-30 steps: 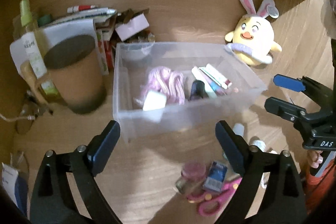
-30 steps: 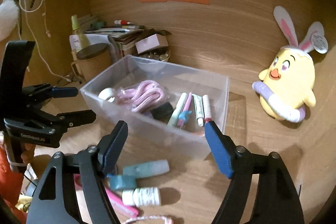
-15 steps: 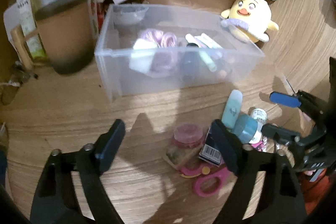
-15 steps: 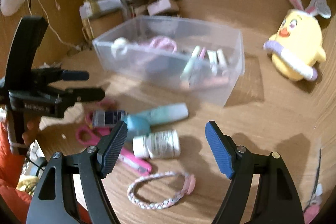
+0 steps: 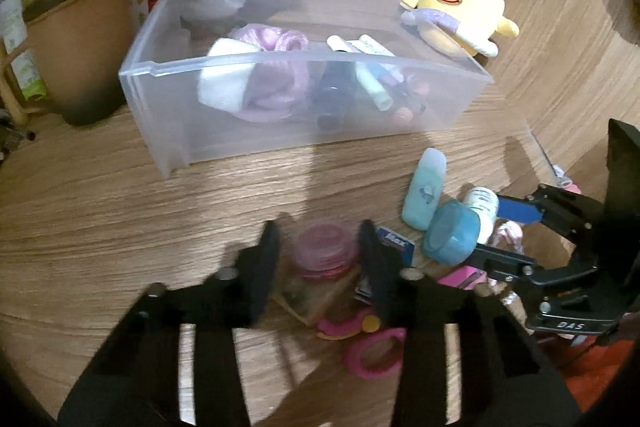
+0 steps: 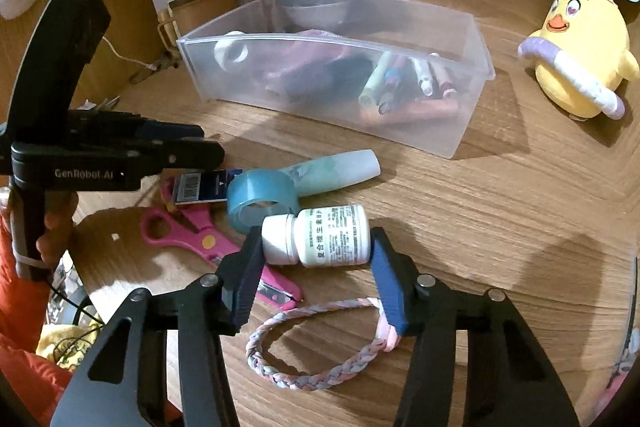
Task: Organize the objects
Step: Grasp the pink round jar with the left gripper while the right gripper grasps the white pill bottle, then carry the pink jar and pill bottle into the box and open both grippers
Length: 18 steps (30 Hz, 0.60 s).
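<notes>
Right tongs [image 6: 316, 269] astride crosswise bottle [image 6: 318, 241], cap leftward.

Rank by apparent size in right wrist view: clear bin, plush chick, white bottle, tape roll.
1. clear bin
2. plush chick
3. white bottle and tape roll: look alike; the bottle lies nearer the camera, so unranked.

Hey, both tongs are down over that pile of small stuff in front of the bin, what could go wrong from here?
The white pill bottle lies on its side between the right tongs; being round, it may roll or squirt out as they shut.

The left tongs straddle the pink round case, which sits stacked on other items, so closing could drag those along.

The blue tape roll leans against the bottle and may topple.
</notes>
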Tool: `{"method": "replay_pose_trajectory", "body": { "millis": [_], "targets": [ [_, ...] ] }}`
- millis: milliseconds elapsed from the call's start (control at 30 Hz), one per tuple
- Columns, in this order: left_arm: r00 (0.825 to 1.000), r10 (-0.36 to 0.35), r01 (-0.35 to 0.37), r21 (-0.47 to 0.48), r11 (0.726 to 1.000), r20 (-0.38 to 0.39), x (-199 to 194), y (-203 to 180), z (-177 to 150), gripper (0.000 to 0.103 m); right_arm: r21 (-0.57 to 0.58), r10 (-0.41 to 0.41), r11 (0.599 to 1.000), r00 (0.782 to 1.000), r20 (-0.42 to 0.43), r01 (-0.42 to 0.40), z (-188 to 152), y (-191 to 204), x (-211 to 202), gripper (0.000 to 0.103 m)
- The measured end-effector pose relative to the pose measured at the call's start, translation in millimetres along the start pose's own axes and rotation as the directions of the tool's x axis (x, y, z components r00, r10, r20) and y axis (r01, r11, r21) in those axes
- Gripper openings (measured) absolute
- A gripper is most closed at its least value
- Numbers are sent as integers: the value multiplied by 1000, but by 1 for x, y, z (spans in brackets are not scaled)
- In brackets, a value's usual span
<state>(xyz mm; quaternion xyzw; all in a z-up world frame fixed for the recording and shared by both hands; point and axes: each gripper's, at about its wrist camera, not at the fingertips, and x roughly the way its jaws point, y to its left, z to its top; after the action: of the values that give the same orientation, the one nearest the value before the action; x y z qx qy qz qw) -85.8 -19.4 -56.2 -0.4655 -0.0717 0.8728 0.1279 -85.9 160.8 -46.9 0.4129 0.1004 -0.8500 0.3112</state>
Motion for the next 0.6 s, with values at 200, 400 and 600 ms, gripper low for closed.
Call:
{"method": "replay_pose_trajectory", "body": {
  "millis": [200,400,600],
  "targets": [
    [999,24,-24,-4,1000,46,-8,1,0,35,17,-23,1000,999,39,22,4,-5,-10,48],
    [994,38,-39,5,999,107,-25,-2,8,35,11,-84,996,992,99,84,19,-15,-32,48],
    [979,59,-64,15,998,196,-48,-9,26,35,9,-130,991,975,182,131,43,-21,-52,48]
  ]
}}
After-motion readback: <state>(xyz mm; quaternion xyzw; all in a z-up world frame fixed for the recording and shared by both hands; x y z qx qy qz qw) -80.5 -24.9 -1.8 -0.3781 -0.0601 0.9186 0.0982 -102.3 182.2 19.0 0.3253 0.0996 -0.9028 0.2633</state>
